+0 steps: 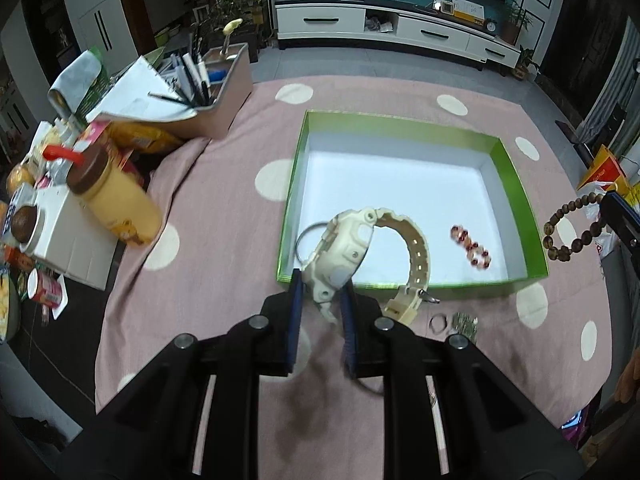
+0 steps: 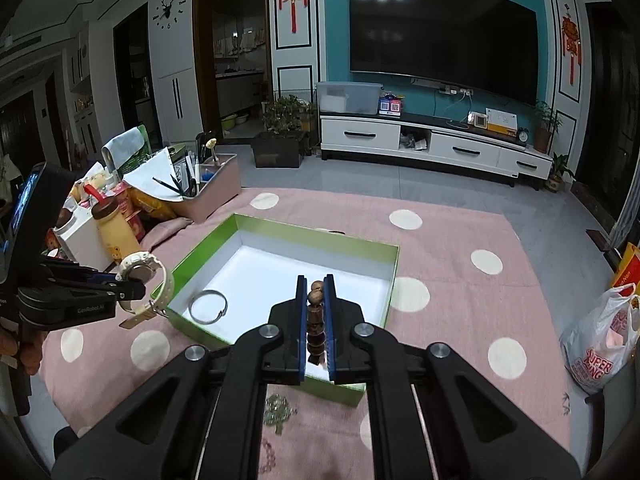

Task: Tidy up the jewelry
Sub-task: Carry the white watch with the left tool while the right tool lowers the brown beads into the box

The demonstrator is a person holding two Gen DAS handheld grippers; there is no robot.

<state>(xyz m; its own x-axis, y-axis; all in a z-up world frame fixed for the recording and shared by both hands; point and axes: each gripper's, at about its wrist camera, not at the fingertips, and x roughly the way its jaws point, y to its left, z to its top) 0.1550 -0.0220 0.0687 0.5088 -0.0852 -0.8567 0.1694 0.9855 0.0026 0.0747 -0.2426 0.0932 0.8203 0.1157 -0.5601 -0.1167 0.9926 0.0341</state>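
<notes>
- Readable writing: "GenRobot.AI" in pale letters on the side of the left tool (image 2: 120,280); "SUPER" in red on a white plastic bag (image 2: 600,344) off the right edge of the tabletop.
- The tabletop (image 1: 224,240) wears a pink cloth with cream polka dots.
- One open box (image 1: 520,208), rectangular, glossy green walls and a white inside, sits mid-tabletop.
- Left tool (image 1: 322,292): its blue pads are narrowed onto the case of one cream plastic watch (image 1: 344,244), chunky and ridged, whose strap curves down over the box's near wall.
- Right tool (image 2: 316,300): pads pressed together on one bracelet of round brown wooden beads (image 2: 314,316), which hangs in a loop beyond the box's right wall in the left view.
- Inside the box: one thin silver metal bangle (image 2: 207,306) by the near left corner, and one short string of red beads (image 1: 470,246) near the right wall.
- On the cloth by the near edge: one small ring (image 1: 438,322) beside a glittery silver piece (image 1: 464,322).
- One yellow bottle (image 1: 116,200) with a brown cap stands at the left edge.
</notes>
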